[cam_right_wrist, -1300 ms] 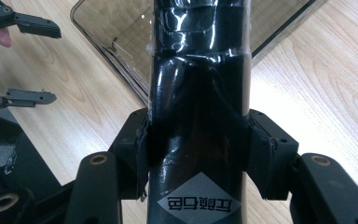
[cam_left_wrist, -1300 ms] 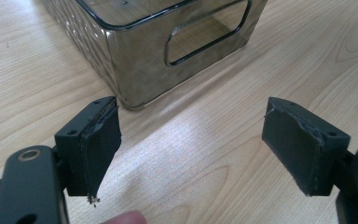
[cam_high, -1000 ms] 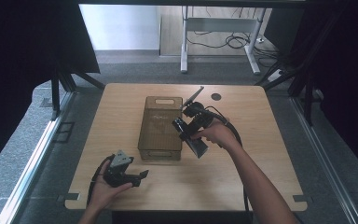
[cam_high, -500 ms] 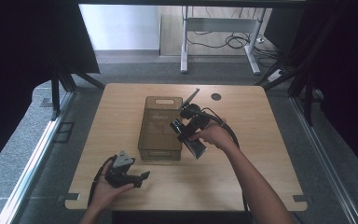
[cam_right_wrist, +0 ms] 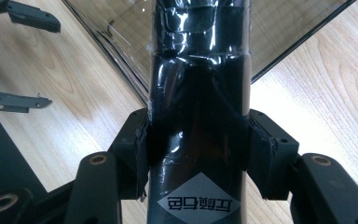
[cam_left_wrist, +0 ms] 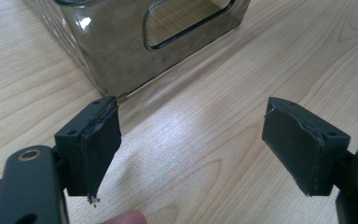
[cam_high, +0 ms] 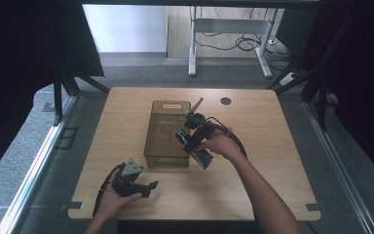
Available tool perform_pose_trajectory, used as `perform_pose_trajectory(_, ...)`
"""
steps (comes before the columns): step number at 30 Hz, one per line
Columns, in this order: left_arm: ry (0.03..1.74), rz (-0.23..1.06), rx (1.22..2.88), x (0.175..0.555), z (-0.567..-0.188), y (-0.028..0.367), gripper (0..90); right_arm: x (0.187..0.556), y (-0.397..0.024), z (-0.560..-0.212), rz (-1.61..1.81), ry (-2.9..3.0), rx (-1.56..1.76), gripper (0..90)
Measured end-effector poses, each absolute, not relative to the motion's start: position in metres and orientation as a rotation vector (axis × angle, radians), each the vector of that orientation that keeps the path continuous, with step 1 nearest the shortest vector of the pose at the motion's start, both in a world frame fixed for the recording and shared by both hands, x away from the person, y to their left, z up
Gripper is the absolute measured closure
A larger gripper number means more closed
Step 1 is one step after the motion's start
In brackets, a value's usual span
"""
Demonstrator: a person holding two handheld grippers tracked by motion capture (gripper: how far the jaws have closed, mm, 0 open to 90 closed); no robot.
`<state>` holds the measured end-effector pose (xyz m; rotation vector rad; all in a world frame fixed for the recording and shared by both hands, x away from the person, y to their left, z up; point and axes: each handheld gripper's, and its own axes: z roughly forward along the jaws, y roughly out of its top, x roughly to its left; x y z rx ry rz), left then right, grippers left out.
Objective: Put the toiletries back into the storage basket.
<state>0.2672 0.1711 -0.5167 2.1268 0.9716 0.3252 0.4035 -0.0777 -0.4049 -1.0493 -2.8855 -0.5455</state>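
My right gripper (cam_right_wrist: 196, 140) is shut on a glossy black bottle (cam_right_wrist: 198, 93) with a grey diamond label, and both pads press its sides. In the high view the right gripper (cam_high: 191, 140) holds the bottle (cam_high: 202, 157) tilted over the right edge of a smoky translucent bin (cam_high: 168, 131) at the table's middle. My left gripper (cam_high: 148, 189) rests in a hand near the front left of the table, open, its jaws pointing right. In its own view the left gripper (cam_left_wrist: 209, 149) has nothing between the pads, and the bin's handle end (cam_left_wrist: 135, 46) stands just ahead.
The wooden table (cam_high: 272, 146) has a round cable hole (cam_high: 225, 101) at the back. Bare wood lies to the bin's left and right. Dark curtains flank the table, and a desk frame with cables (cam_high: 224, 44) stands beyond it.
The right hand has drifted slightly nearer along the bin's right side with the bottle still gripped. The left hand has stayed put.
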Motion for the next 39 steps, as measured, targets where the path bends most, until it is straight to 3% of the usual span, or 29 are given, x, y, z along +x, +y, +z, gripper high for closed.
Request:
perform_pose_trajectory(20, 0.956, 0.326, 2.169, 0.267, -0.522, 0.162, 19.5, 0.397, -0.078, -0.434, -0.469, -2.916, -1.022, 45.8)
perform_pose_trajectory(39, 0.950, 0.318, 2.167, 0.267, -0.523, 0.162, 19.5, 0.400, -0.073, -0.426, -0.517, -2.872, -1.021, 46.5)
